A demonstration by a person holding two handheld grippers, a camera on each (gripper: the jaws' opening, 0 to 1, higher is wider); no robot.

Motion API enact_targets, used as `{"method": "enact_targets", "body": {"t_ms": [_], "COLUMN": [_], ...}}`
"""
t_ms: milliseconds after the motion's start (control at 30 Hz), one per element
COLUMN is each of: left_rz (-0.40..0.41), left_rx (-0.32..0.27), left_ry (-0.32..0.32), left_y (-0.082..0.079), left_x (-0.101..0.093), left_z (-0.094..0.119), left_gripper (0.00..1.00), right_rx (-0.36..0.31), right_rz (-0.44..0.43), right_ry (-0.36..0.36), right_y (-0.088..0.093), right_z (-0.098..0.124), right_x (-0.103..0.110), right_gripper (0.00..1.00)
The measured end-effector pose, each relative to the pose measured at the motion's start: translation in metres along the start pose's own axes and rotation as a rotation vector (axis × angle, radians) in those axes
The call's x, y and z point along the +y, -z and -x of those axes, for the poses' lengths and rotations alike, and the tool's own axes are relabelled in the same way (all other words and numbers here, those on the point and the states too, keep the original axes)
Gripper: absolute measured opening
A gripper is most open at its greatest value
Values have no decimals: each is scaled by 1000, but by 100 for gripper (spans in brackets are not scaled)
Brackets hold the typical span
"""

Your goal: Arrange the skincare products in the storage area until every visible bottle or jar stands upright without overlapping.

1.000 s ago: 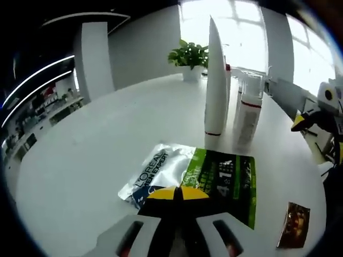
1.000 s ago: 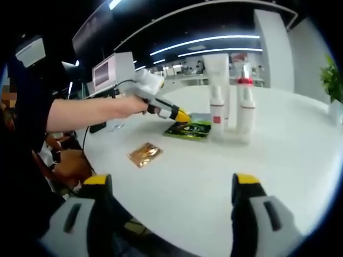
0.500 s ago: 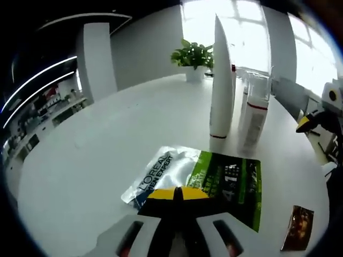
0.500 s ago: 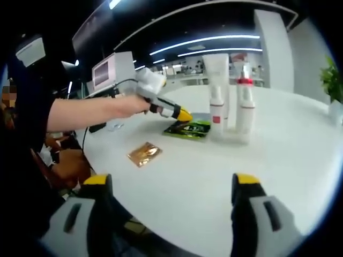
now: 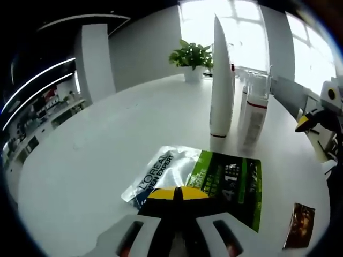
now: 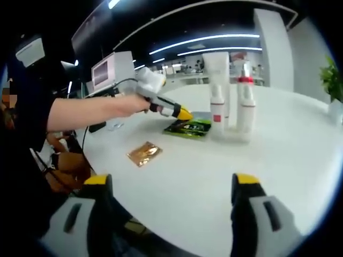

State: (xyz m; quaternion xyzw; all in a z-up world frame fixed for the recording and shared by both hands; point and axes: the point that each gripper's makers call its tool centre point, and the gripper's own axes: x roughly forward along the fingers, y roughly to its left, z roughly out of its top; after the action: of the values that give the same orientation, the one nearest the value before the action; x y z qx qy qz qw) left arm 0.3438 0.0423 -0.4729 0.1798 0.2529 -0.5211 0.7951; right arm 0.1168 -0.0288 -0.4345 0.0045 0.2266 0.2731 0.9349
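The left claw (image 5: 178, 194) sits low over the white worktop (image 5: 96, 155), its yellow tips pressed together right at the near edge of the green-and-silver sachet (image 5: 201, 179), which lies flat. Whether the tips actually pinch the sachet's edge, I cannot tell. In the right gripper view the same claw (image 6: 184, 114) hangs just above that sachet (image 6: 190, 128), held by the person's hand (image 6: 126, 104).

Compared with a second ago, the left gripper view has slid a touch: the sachet and the tall white tube (image 5: 221, 80) sit slightly further right and lower in the picture, which is the camera shifting, not the things. Over the last half second almost nothing has changed.

The tube stands upright beyond the sachet, with a red-banded pump bottle (image 5: 253, 110) upright just beside it. In the right gripper view both, tube (image 6: 217, 91) and bottle (image 6: 245, 101), stand close together and apart from the sachet. A small gold sachet (image 6: 144, 153) lies flat nearer the worktop's edge, well apart from the bottles. A potted plant (image 5: 192, 59) stands at the far side.

The right claw (image 6: 174, 195) is spread wide, holding nothing, and hovers above the worktop, exactly as before.
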Motion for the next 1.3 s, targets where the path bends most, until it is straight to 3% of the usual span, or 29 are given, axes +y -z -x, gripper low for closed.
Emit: {"method": "enact_targets", "body": {"t_ms": [600,833,1300], "left_rz": [33,115,221], "left_rx": [-6,-104,-207], "left_ry": [0,-15,-16], "left_y": [-2,-19,-9], "left_x": [1,6,5], "left_z": [3,36,70], "left_gripper": [1,4,16], "right_rx": [1,0,4], "right_rz": [2,7,36], "right_ry": [6,3,-23], "right_y": [0,-3,-9], "right_z": [1,0,-4], "right_x": [1,2,10], "right_gripper": [92,92,92]}}
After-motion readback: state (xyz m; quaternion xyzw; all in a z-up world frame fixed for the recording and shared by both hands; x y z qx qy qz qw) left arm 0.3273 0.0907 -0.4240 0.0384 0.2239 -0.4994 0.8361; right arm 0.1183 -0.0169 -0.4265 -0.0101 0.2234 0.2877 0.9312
